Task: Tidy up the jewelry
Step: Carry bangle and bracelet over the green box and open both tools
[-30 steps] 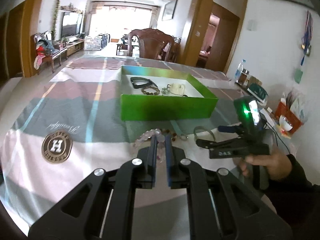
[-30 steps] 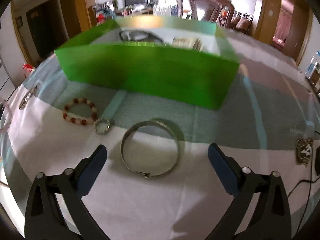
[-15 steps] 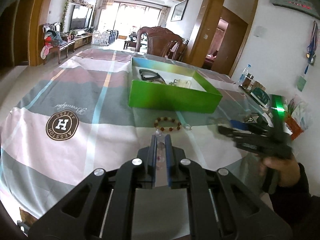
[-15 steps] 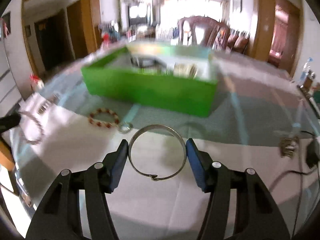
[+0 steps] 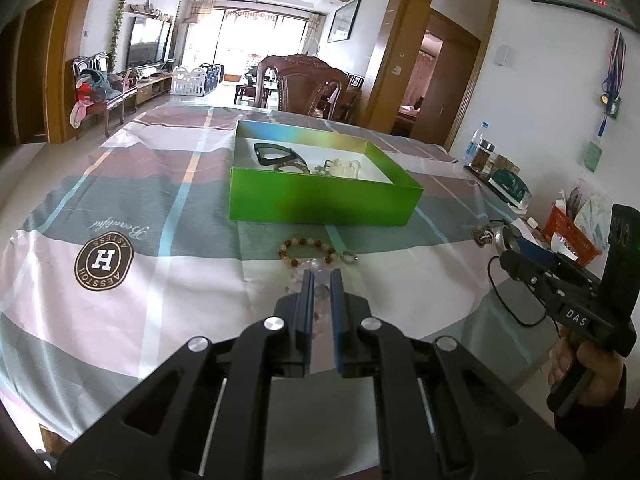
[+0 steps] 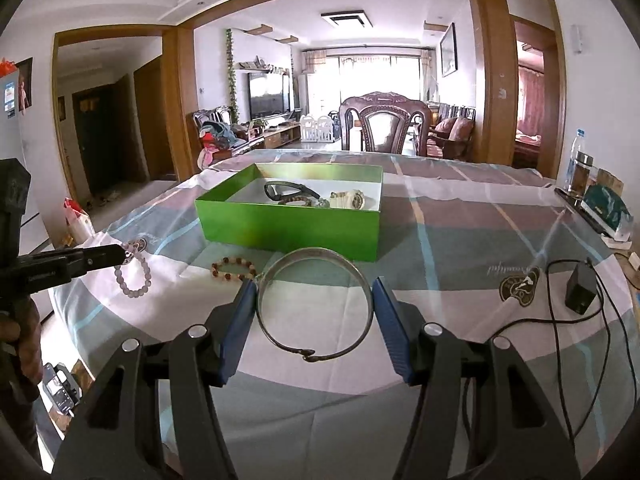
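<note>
My left gripper (image 5: 321,276) is shut on a pale pink bead bracelet (image 5: 318,292), held above the table; in the right wrist view the bracelet (image 6: 134,278) hangs from its tips (image 6: 116,254). My right gripper (image 6: 314,292) is shut on a silver bangle (image 6: 316,306), lifted off the cloth; it also shows at the right of the left wrist view (image 5: 516,252). A green box (image 5: 324,198) stands mid-table with sunglasses (image 5: 276,154), a dark bracelet and a white watch (image 6: 350,200) inside. A red-and-white bead bracelet (image 5: 306,250) and a small ring (image 5: 349,257) lie before the box.
A striped tablecloth with a round H logo (image 5: 104,262) covers the table. A black adapter with cable (image 6: 580,294) lies at the right. Bottles (image 6: 578,168), a green packet and an orange basket (image 5: 572,232) stand along the right edge. A wooden chair (image 6: 384,124) is behind.
Both grippers have lifted and pulled back from the table. The right gripper closed on the silver bangle and raised it. The left gripper carried the pink bracelet up.
</note>
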A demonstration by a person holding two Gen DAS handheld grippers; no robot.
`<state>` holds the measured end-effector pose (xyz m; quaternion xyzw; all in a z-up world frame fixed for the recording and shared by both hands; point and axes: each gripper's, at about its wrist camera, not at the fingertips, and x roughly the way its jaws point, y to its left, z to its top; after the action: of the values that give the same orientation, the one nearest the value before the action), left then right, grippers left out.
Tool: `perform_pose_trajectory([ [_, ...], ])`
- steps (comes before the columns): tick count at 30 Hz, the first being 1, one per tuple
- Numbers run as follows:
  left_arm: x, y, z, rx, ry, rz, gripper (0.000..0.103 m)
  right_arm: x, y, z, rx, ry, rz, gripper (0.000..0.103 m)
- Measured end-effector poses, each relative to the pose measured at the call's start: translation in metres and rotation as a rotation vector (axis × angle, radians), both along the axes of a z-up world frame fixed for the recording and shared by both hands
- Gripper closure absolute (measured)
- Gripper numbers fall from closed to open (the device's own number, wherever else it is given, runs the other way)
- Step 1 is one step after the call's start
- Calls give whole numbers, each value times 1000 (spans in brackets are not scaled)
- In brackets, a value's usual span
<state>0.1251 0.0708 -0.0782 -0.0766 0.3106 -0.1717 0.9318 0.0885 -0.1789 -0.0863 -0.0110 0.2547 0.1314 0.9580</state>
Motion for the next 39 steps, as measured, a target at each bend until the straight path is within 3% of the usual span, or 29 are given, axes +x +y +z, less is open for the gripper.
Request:
perform_pose_trajectory([
  [39, 4, -3, -10, 36, 42, 20, 95, 8, 4, -16, 29, 46, 21, 44],
])
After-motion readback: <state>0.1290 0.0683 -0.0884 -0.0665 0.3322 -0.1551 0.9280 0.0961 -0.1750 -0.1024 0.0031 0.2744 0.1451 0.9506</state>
